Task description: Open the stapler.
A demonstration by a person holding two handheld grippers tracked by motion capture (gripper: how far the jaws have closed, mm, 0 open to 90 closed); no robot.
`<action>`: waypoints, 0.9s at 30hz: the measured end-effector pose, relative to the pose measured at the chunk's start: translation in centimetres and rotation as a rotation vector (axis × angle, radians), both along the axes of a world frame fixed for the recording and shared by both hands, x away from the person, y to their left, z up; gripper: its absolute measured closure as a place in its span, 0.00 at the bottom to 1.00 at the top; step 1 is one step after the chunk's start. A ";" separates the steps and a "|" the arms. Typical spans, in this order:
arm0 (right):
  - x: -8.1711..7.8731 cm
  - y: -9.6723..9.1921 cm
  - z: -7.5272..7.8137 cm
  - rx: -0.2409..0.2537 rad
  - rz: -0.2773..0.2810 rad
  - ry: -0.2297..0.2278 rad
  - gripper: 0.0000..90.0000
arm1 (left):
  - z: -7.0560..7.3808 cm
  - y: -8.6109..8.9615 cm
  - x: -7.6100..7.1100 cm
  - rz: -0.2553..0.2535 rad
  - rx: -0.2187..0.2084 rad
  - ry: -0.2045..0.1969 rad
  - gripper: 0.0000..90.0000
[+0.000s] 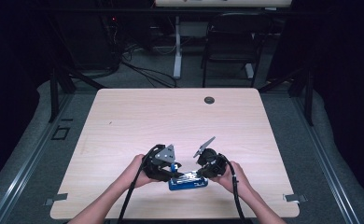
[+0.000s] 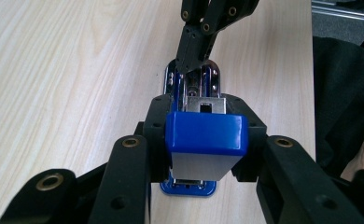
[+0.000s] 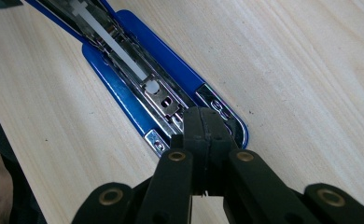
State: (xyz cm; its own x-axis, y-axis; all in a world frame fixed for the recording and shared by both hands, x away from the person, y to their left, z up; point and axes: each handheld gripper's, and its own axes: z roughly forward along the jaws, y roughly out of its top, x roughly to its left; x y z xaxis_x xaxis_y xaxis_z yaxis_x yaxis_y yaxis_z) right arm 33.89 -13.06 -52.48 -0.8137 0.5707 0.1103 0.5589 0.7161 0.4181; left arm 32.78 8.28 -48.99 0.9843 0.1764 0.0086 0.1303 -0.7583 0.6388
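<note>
One table (image 1: 124,116) carries one blue stapler (image 1: 188,182), worked by two grippers, a left (image 1: 171,168) and a right (image 1: 202,171), each in one of two hands (image 1: 136,171), while one chair (image 1: 231,42) stands beyond the far edge.

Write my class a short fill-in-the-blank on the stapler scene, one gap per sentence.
1. The stapler on the table is coloured ____.
2. The left gripper holds the stapler's raised ____.
3. The right gripper, its jaws ____, presses its tips into the metal staple channel.

Missing words: blue; lid; shut
</note>
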 end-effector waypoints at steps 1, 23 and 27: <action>0.0 -0.1 0.1 0.008 -0.001 0.002 1.00 | 0.1 0.1 0.0 -0.004 0.008 0.011 0.73; 0.4 -0.4 -0.4 0.005 -0.016 0.040 1.00 | -0.4 2.3 -0.5 0.035 0.082 0.039 0.73; 0.4 -0.4 -0.4 0.006 -0.019 0.043 1.00 | -0.6 2.6 -0.5 0.037 0.088 0.046 0.73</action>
State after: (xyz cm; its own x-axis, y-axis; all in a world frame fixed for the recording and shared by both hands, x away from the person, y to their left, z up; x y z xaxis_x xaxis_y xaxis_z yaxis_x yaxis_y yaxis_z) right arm 34.31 -13.47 -52.85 -0.7974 0.5850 0.1483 0.5897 0.7031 0.3974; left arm 32.33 10.83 -49.61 0.9768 0.2131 -0.0199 0.1871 -0.8055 0.5623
